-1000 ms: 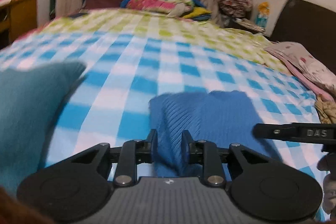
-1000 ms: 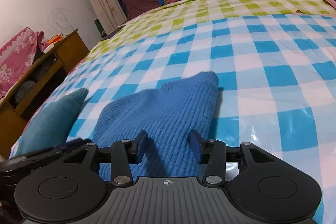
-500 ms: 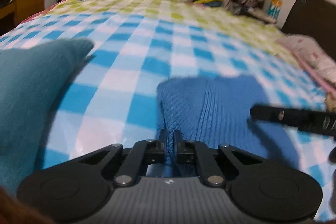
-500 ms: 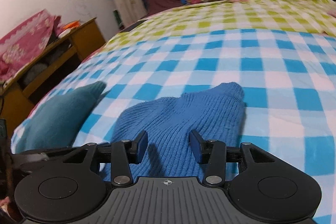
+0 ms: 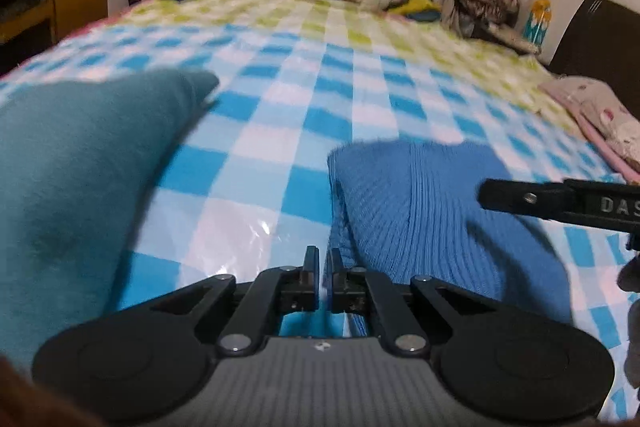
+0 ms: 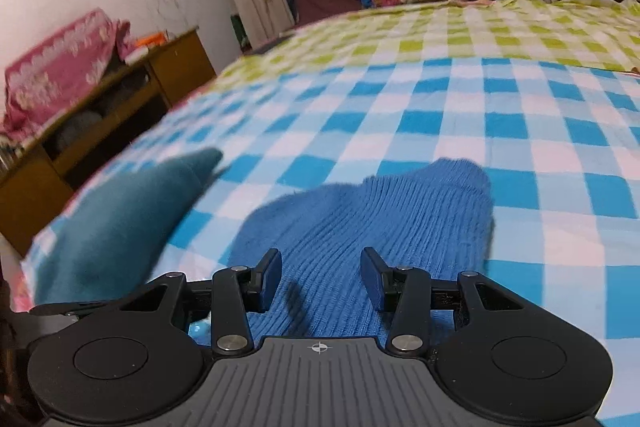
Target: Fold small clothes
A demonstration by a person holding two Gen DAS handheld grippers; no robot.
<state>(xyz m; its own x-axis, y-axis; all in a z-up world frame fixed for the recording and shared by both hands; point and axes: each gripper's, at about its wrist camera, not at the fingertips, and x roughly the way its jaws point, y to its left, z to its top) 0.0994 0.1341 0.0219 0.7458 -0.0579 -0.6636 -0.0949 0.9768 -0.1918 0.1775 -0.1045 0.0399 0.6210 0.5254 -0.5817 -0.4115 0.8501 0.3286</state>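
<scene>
The knit [image 5: 420, 211], a small ribbed blue garment, lies flat on the checked bed [image 5: 280, 99], just ahead of both tongs and reaching under them. The left tongs [image 5: 323, 259] are closed down to a sliver at the knit's near left edge; a strip of blue seems to be nipped between the pads, though the view there is cramped and blurred, so take that as probable and not certain. The right tongs [image 6: 320, 275] stand wide over the knit's middle with only flat cloth showing in the gap, gripping nothing; seen from the left camera, they come in from the right over the cloth. A teal garment [image 6: 120, 223] lies to the left of both tongs, apart from the knit. By the look of it the step in hand is the pick-up for the first fold: one edge taken, the other not yet. The next move calls for the right tongs to settle onto an edge of their own and close, then for both to lift evenly and carry that side across, low enough that the knit does not drag or bunch.
</scene>
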